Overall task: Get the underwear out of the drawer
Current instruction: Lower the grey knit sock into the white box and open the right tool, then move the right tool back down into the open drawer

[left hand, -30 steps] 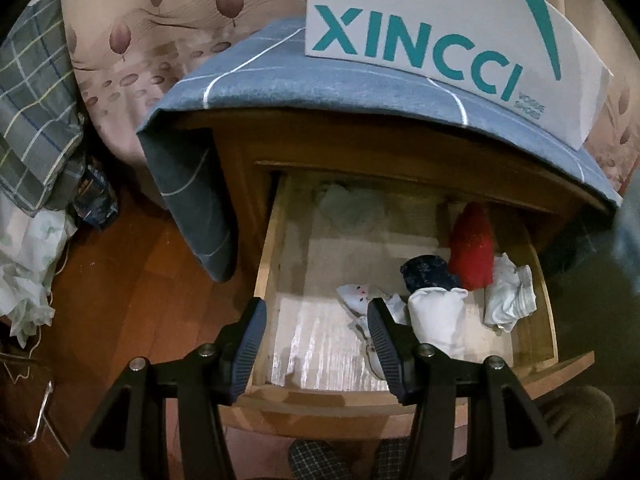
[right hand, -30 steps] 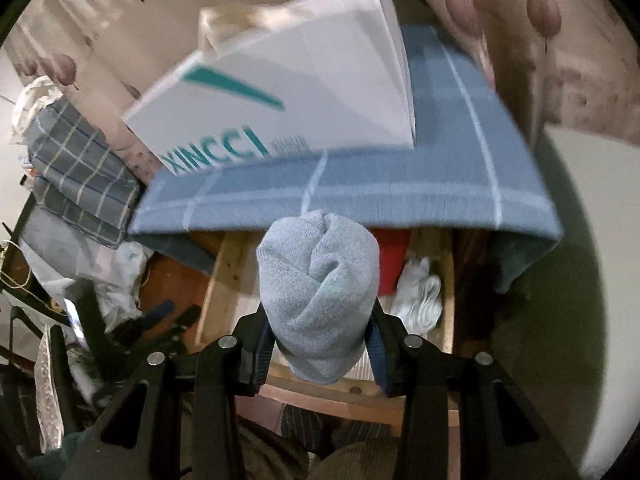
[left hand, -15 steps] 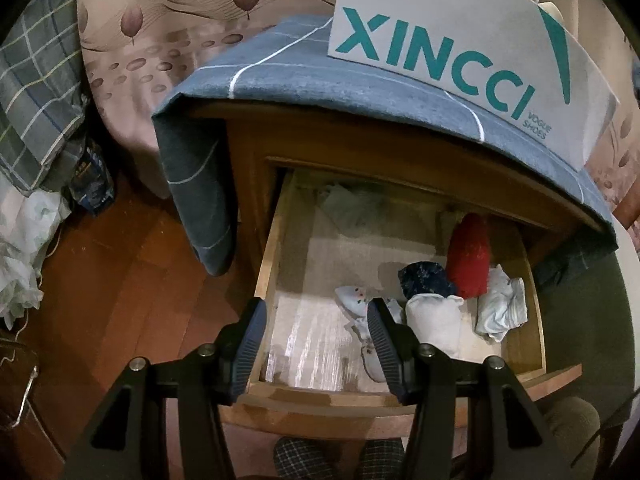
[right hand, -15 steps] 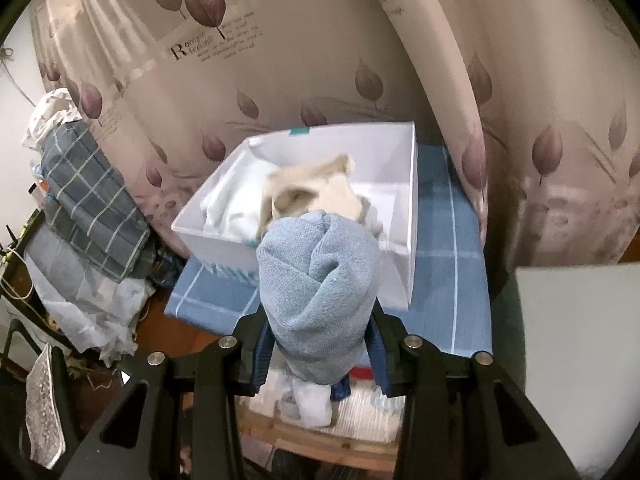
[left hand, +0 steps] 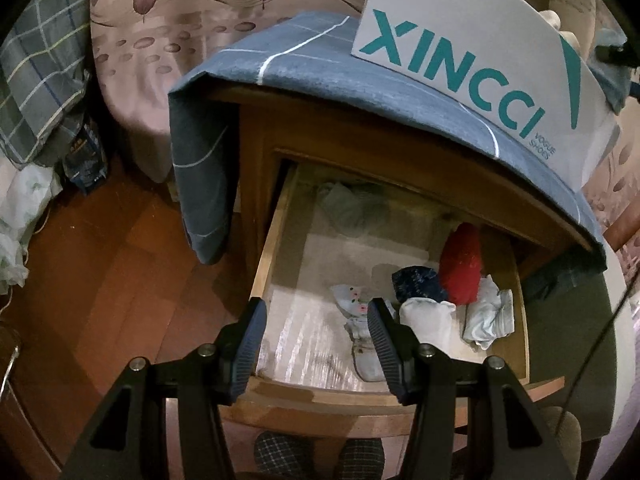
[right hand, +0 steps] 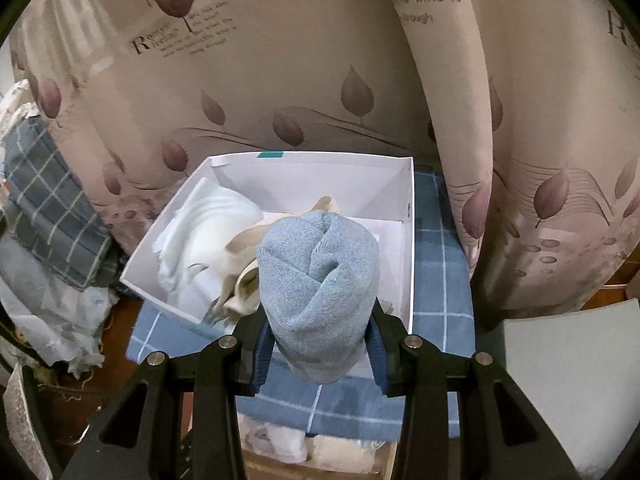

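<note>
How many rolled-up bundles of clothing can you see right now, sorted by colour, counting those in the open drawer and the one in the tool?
Red: 1, red bundle in the drawer
Dark blue: 1, dark blue bundle in the drawer
White: 1, white bundle in the drawer
Pale, crumpled: 1, pale bundle in the drawer
Light blue: 1, light blue roll clamped in the right gripper
Total: 5

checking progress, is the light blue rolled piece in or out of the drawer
Out. The right gripper holds the light blue roll above the white box on the cabinet top; the open drawer lies below.
</note>
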